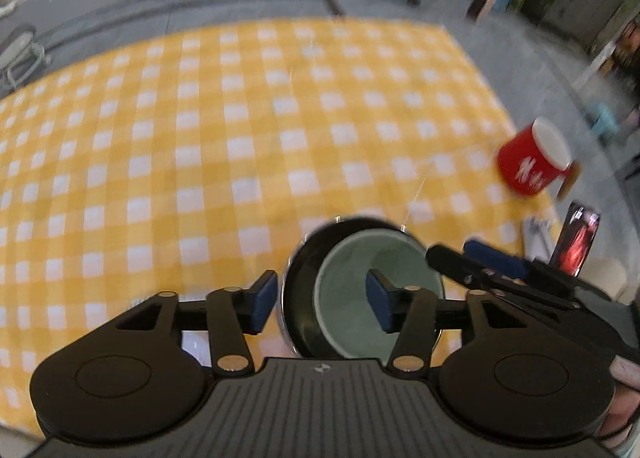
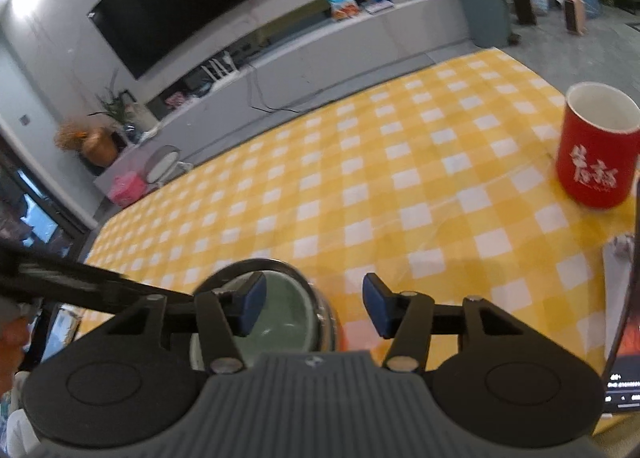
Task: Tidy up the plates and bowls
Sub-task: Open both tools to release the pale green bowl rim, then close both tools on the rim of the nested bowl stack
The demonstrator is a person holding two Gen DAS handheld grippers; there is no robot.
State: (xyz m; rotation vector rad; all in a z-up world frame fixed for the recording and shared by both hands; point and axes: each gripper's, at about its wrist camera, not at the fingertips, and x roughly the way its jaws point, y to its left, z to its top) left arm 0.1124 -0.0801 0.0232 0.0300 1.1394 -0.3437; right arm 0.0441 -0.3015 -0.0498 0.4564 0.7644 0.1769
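The left gripper (image 1: 322,304) gapes empty over the green bowl (image 1: 376,298), nested inside the black bowl (image 1: 304,290) for stacking. The right gripper (image 2: 314,306) hovers wide, holding nothing.

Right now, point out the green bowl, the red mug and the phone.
green bowl (image 1: 352,282): left wrist view, on its pale inner wall.
red mug (image 2: 592,162): right wrist view, on its red side by the white lettering.
phone (image 1: 578,242): left wrist view, on its lit screen.

Both wrist views look obliquely down, close over the checked tablecloth (image 1: 200,138) (image 2: 400,198); each frames the nested bowls (image 1: 372,290) (image 2: 280,314) and red mug (image 1: 532,162) (image 2: 596,154), shared from opposite sides
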